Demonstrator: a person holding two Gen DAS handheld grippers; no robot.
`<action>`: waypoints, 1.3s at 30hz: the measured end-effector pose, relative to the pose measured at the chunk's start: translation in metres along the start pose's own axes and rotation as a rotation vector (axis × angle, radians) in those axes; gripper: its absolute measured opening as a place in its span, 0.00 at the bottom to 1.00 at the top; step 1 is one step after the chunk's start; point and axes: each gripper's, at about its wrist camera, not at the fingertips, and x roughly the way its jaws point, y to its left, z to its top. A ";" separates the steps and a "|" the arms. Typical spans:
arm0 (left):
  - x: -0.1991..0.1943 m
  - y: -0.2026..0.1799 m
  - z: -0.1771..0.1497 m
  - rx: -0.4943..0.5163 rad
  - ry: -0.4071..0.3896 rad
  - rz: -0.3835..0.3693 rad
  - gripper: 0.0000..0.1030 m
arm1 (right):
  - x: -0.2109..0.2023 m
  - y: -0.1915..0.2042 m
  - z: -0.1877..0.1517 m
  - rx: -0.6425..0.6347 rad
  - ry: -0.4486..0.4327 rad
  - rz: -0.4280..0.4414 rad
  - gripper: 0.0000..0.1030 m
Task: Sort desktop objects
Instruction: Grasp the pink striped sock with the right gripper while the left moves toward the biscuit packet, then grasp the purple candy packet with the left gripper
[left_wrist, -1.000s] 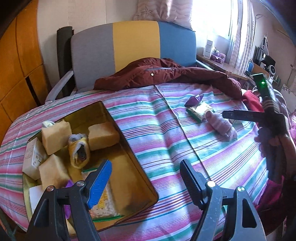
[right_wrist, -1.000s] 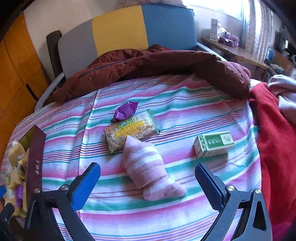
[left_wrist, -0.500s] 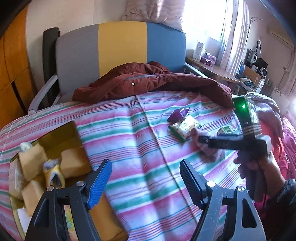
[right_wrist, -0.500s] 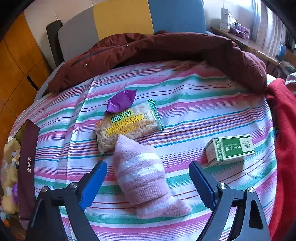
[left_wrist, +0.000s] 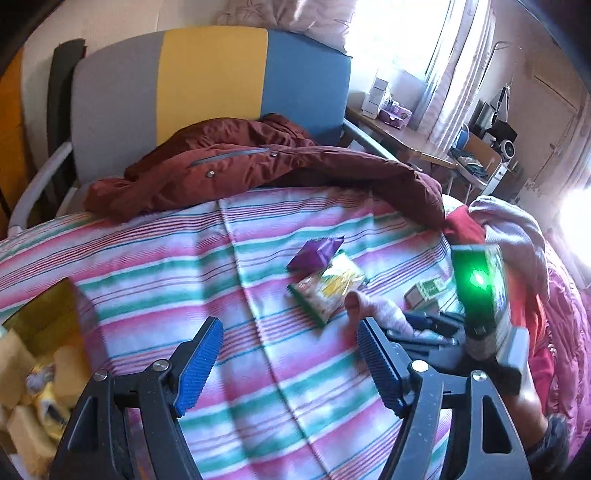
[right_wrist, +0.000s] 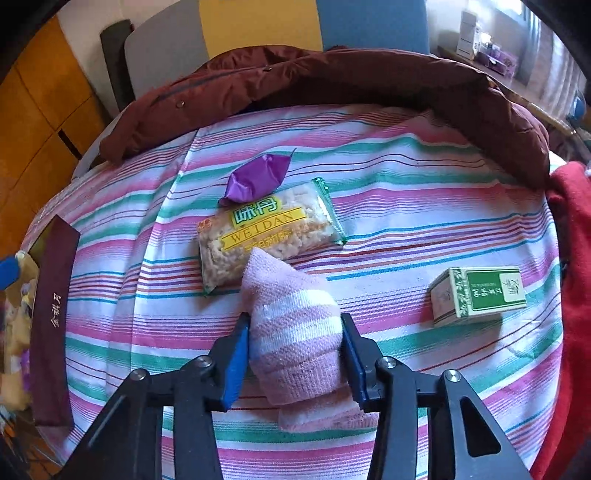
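Note:
A pink-and-white striped sock lies rolled on the striped cloth, its tip resting on a snack packet. My right gripper straddles the sock; its jaws are closing and both blue pads press into the sock's sides. A purple candy lies just beyond the packet, and a green-and-white box sits to the right. My left gripper hangs open over bare cloth with nothing between its fingers. In the left wrist view the sock shows to its right, by the packet.
A gold tin tray with several yellow packets sits at the left edge of the cloth. A dark red jacket drapes along the far side before a chair. Red fabric is piled at the right.
The right gripper came down over the sock and its wide jaws closed in onto it. The left gripper swung right, away from the tin and out over the cloth.

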 end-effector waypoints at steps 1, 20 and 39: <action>0.006 0.000 0.005 -0.009 0.009 -0.012 0.73 | -0.002 -0.002 0.000 0.008 -0.003 -0.002 0.45; 0.140 -0.016 0.067 0.102 0.136 -0.130 0.72 | -0.022 -0.013 0.007 0.053 -0.036 0.011 0.45; 0.175 -0.015 0.061 0.110 0.154 -0.100 0.39 | -0.015 -0.014 0.011 0.042 -0.037 -0.006 0.45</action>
